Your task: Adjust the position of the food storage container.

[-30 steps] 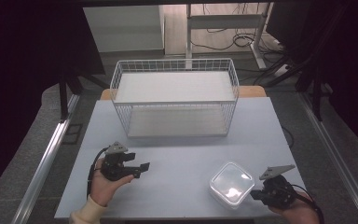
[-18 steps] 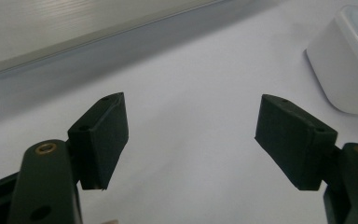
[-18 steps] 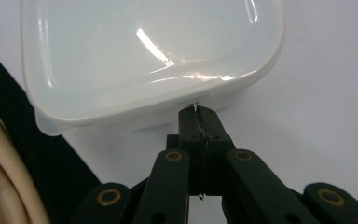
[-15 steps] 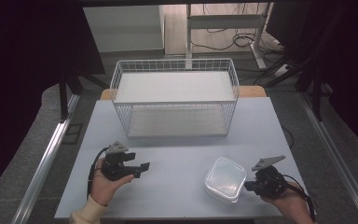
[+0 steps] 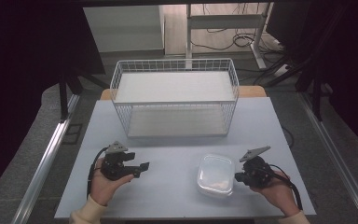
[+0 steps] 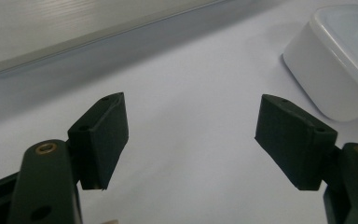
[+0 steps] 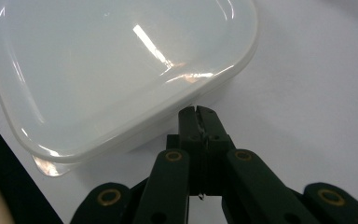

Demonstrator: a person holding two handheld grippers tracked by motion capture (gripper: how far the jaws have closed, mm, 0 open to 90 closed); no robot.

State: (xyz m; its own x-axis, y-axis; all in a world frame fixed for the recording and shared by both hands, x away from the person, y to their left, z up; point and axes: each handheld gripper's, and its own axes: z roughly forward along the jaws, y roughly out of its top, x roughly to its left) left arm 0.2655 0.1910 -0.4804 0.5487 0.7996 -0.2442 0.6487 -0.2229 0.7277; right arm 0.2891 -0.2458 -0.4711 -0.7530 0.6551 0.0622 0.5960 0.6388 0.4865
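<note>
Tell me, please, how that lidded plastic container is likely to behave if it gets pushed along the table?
The plastic container looks translucent and thin-walled, so probably light. Its broad, low shape suggests it would slide rather than tip. The table looks smooth, so the closed right gripper at its side could probably shove it easily.

I can read no text, label, brand, number or sign anywhere — not on the translucent white lidded plastic container [image 5: 216,174], not on the white wire basket [image 5: 175,98], not on the pale grey tabletop [image 5: 177,154], and not on my own black claws.
</note>
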